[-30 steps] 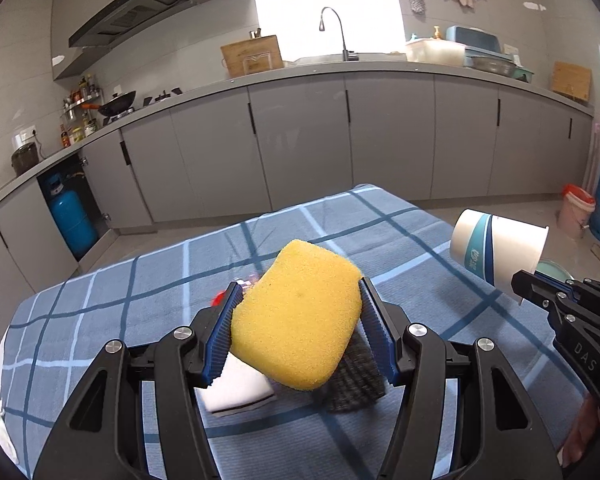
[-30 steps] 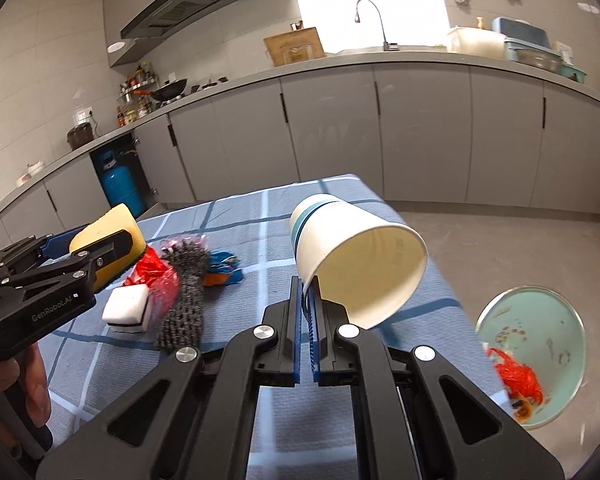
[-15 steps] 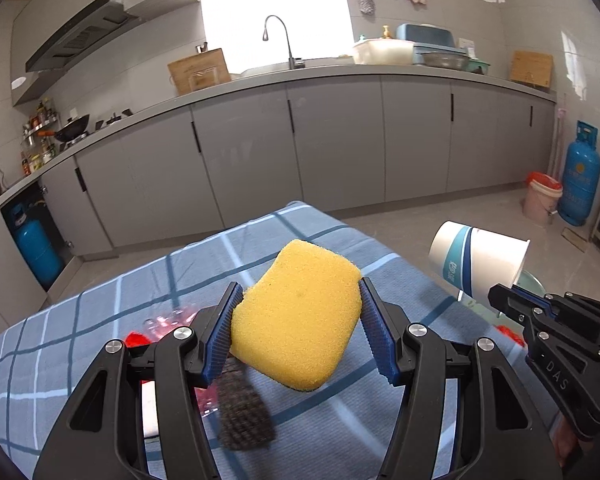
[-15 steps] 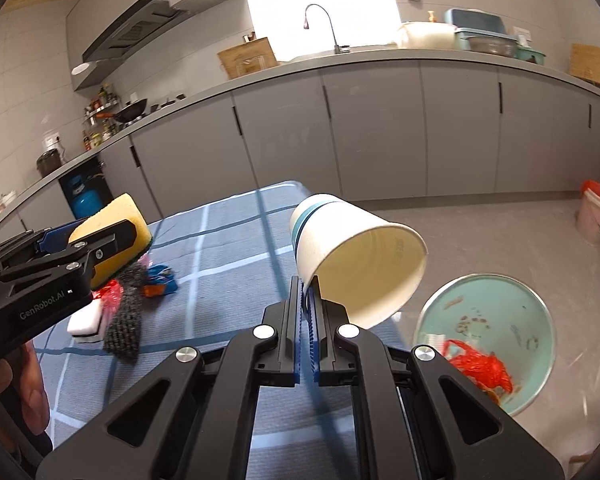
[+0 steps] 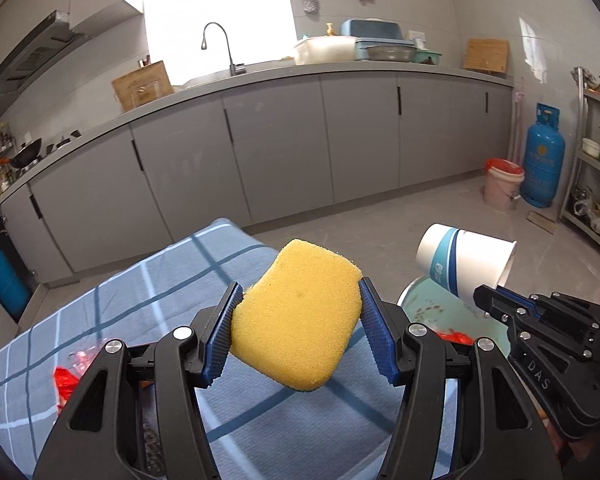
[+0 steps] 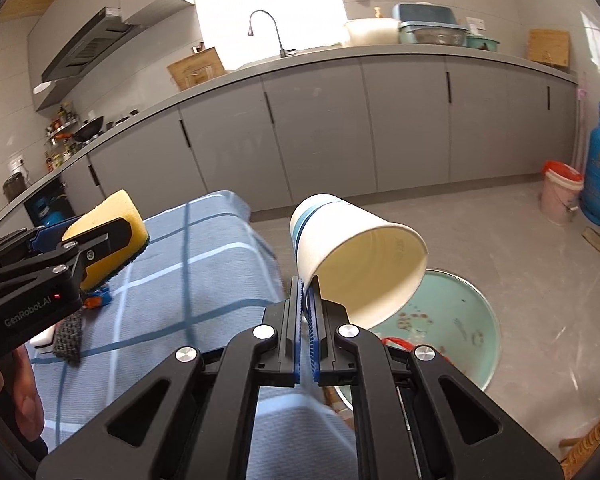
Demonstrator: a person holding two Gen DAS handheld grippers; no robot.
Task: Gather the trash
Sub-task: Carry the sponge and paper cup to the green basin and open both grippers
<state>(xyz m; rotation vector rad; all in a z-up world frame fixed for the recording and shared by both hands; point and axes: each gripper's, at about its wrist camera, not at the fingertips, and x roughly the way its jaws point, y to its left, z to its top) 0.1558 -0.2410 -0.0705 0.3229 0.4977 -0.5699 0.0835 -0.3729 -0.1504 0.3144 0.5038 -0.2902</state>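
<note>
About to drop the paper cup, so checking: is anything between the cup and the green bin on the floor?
Nothing visible. The cup, pinched at its rim by the right gripper, hangs past the table's edge, above the open bin.

The sponge (image 5: 298,314) is showing a porous yellow foam face, matt and finely pitted, with a dark green scouring layer along its lower edge. The paper cup (image 6: 356,258) is presenting smooth white card, faintly satin, with blue printed bands. The tablecloth (image 6: 204,264) is appearing as woven blue check cloth, matt and ribbed. The bin (image 6: 464,320) is looking like pale green plastic, dull and speckled with grime. The left gripper (image 5: 300,328) is displaying matt black plastic arms, bright metal screw heads and ridged blue rubber pads (image 5: 374,336). The cabinet doors (image 5: 276,152) are reading as smooth grey laminate with a soft sheen.
</note>
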